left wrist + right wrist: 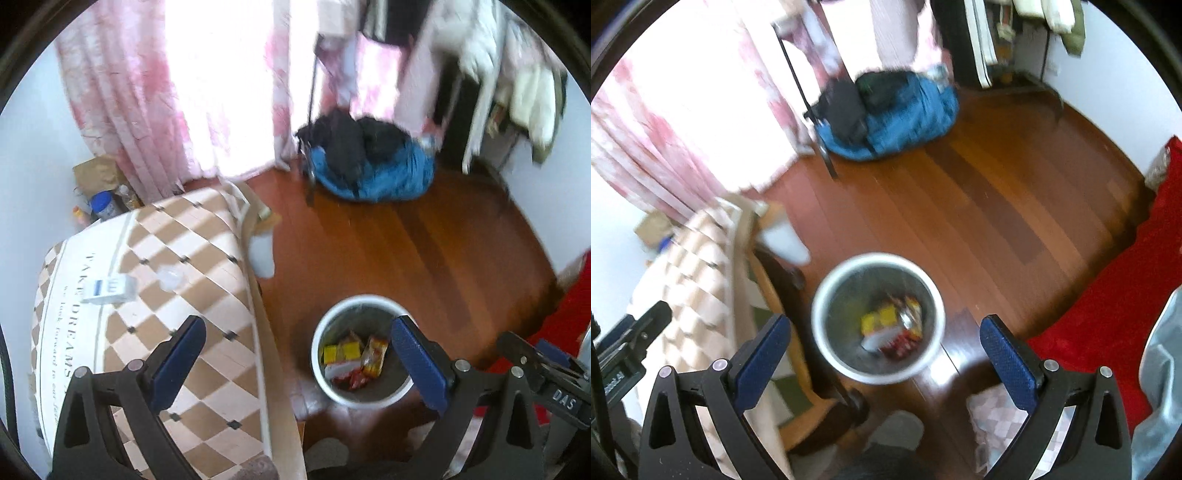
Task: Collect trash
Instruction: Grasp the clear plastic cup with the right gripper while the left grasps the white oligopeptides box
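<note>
Nearest the cameras, both pairs of tongs hang spread wide with nothing between their blue pads: the left tongs (297, 356) over the edge of the bed, the right tongs (884, 354) over the floor. Just below and between them stands the white trash bin (320, 369), on the wooden floor (424, 251) close beside the bed's wooden side rail (271, 354). Inside the bin lie yellow boxes (341, 352), an orange-yellow wrapper (375, 356) and a red-and-white packet (345, 373).

To the left, on the checkered bed cover (192, 258), rest a small white-and-blue box (109, 290) and, just beside it, a crumpled clear piece of plastic (171, 277); both lie well apart from the bin, with the rail between them and it. A red blanket (1126, 295) covers the right side of the floor.

Farther off, at the bed's far corner by the wall, a brown paper bag (98, 173) and a blue-capped jar (103, 205) sit together. Across the open floor lies a blue bundle (373, 177) with black clothing (354, 140) heaped on it, a thin black pole (312, 125) leaning alongside. Behind hang pink curtains (133, 110), bright with window light.
</note>
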The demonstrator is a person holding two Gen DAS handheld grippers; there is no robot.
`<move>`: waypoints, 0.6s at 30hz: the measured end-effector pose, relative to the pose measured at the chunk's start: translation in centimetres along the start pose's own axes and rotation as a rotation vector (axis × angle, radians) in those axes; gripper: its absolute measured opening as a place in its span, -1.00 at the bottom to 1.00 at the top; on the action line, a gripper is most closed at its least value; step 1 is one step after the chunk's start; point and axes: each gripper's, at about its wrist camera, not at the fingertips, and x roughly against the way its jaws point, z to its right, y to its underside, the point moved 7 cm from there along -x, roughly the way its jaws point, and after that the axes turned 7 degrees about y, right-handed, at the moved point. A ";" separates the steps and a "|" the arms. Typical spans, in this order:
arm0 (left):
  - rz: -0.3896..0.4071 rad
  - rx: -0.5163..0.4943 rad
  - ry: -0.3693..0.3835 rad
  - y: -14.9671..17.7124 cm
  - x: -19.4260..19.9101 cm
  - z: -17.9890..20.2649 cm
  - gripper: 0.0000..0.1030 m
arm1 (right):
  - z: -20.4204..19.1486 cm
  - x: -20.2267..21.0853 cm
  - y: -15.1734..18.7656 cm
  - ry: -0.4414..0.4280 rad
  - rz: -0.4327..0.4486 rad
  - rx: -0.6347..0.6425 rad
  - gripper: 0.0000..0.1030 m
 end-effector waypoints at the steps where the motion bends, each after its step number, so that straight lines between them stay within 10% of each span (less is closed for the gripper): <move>1: 0.020 0.022 0.002 -0.6 1.0 -1.0 1.00 | -0.9 1.2 -0.6 -0.021 0.022 0.004 1.00; 10: 0.073 0.206 -0.195 -2.2 4.7 -17.4 1.00 | -17.0 5.4 -1.8 -0.251 0.028 0.166 1.00; 18: -0.084 0.351 -0.370 3.0 -0.5 -31.6 1.00 | -35.3 -4.9 2.0 -0.311 -0.184 0.329 0.68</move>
